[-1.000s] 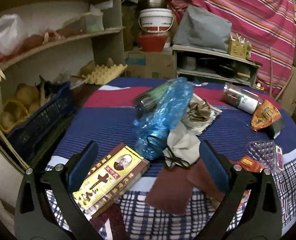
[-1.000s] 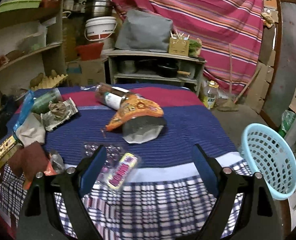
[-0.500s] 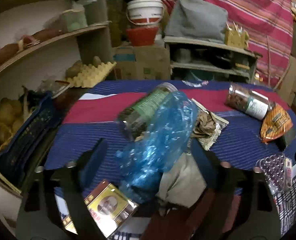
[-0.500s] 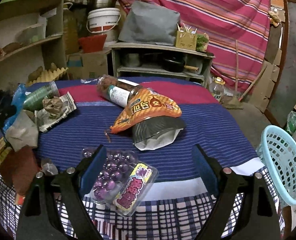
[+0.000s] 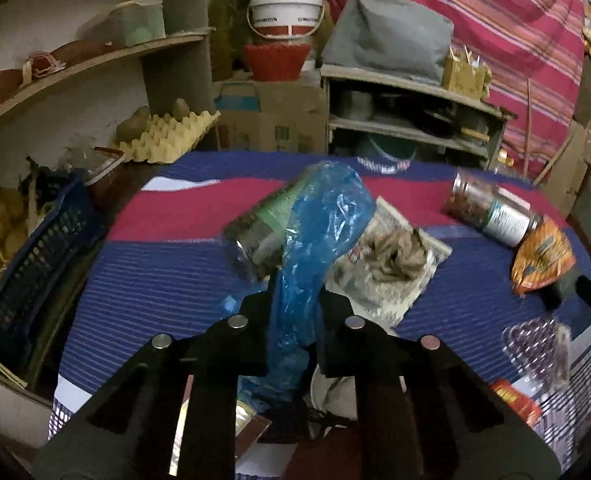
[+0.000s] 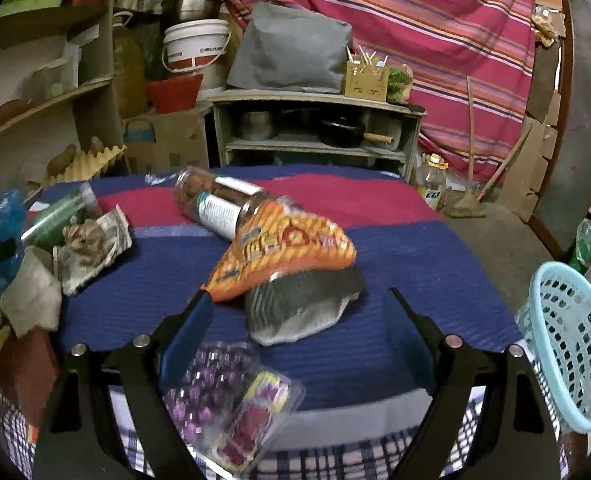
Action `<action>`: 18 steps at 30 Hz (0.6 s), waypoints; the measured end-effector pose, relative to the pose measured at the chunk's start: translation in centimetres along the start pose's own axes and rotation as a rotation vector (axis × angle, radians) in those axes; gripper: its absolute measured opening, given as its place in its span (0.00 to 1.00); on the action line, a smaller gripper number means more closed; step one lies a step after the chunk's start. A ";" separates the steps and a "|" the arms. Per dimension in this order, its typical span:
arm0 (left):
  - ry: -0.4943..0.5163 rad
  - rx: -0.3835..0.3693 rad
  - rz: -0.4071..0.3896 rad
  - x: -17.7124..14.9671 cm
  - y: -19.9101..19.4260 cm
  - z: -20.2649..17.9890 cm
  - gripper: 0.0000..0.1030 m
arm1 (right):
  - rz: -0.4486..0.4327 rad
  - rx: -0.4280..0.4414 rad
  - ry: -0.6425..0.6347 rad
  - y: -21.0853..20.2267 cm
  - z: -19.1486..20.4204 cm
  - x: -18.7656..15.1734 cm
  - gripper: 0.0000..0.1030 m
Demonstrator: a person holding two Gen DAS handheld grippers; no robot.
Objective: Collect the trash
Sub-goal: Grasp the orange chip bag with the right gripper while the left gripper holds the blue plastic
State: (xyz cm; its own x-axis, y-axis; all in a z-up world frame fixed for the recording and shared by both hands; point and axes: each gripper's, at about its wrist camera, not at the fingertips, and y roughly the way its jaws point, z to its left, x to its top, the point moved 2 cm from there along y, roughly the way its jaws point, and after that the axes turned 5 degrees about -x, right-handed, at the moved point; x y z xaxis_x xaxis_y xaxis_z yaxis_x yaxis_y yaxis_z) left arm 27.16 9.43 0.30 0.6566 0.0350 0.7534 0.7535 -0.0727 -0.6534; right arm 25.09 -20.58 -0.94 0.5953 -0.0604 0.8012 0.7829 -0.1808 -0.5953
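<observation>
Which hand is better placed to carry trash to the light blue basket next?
Left: its gripper already pinches the blue plastic bag. The right gripper is open, holding nothing, though the basket is on its side.

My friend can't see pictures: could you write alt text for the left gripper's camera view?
The left gripper pinches a crumpled blue plastic bag above a striped tablecloth littered with a jar and wrappers; cluttered shelves stand behind.
</observation>
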 end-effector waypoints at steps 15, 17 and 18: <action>0.017 -0.055 -0.095 3.9 -2.7 -3.9 0.13 | 0.102 0.126 0.007 5.0 -0.7 2.7 0.37; 0.026 -0.058 -0.098 3.9 -2.7 -4.5 0.13 | 0.082 0.122 -0.023 4.7 -0.5 2.8 0.24; 0.029 -0.060 -0.098 3.9 -2.8 -4.8 0.13 | 0.074 0.121 -0.031 4.5 -0.4 2.7 0.21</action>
State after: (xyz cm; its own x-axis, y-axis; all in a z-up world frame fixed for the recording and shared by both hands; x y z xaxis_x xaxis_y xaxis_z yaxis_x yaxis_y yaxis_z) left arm 27.50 4.93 5.41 0.5783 0.0156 0.8157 0.8100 -0.1299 -0.5718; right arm 30.12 -21.99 -1.38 0.6557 -0.0386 0.7540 0.7519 -0.0570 -0.6568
